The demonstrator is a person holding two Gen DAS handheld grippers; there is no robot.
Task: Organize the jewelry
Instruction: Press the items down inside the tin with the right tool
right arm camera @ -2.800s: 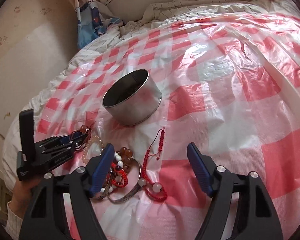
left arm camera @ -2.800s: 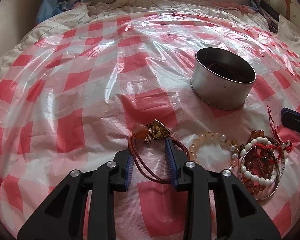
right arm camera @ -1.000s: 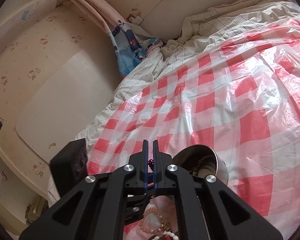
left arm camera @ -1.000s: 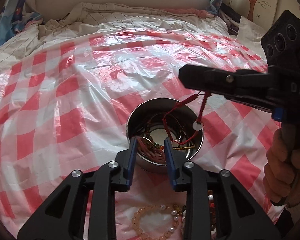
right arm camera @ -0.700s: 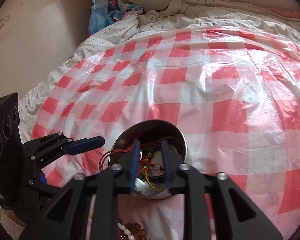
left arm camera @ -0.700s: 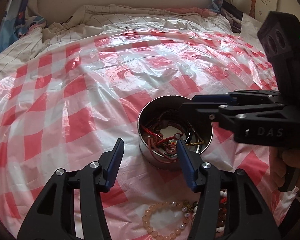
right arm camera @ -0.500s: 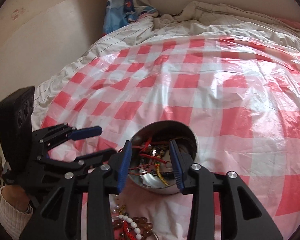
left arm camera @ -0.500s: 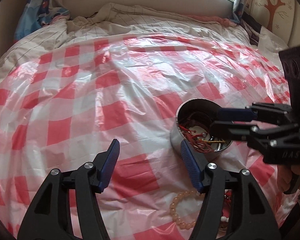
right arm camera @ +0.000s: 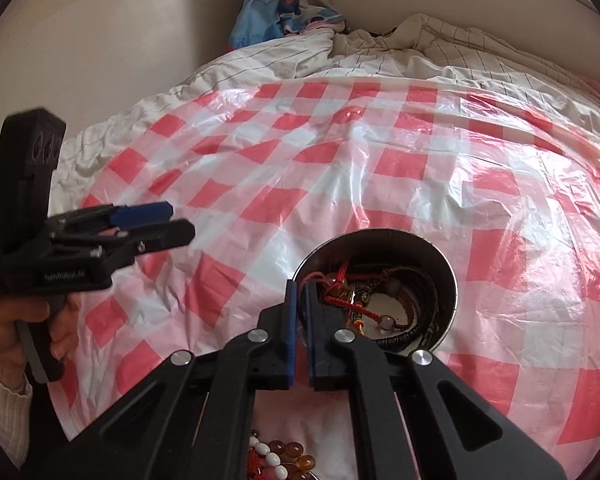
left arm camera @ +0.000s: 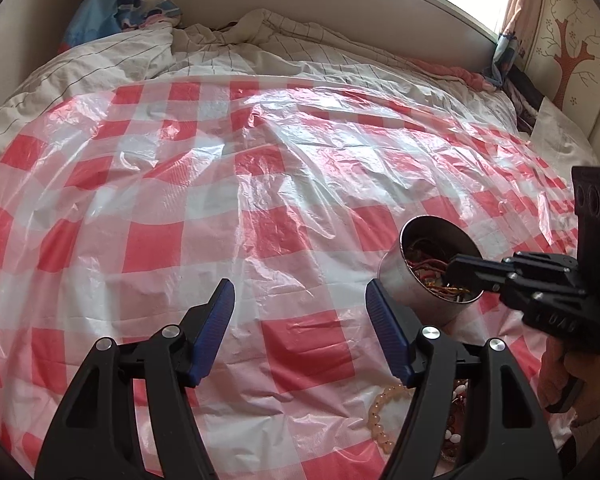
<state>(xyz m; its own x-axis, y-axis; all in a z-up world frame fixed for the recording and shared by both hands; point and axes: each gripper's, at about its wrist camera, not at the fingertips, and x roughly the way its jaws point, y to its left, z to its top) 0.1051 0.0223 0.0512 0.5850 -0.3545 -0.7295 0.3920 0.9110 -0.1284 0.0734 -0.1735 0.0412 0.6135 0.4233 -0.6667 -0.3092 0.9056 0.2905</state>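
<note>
Now, in the left wrist view, the left gripper (left arm camera: pixel 298 322) is hovering with fingers spread wide and empty; the metal tin (left arm camera: pixel 428 276) is sitting ahead to their right, the bead bracelet (left arm camera: pixel 384 410) lying beneath the right finger. In the right wrist view, the right gripper (right arm camera: pixel 300 334) is pinching its fingers narrow over the tin's near rim, seemingly empty, with loose beads (right arm camera: pixel 284 456) lying behind them. The left looks nearer the bracelet.

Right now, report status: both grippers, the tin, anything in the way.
Left gripper open, empty. Right gripper shut at the tin's rim, holding nothing visible. Tin holds cords and bracelets. Loose beaded bracelets lie on the plastic sheet. No obstruction.
</note>
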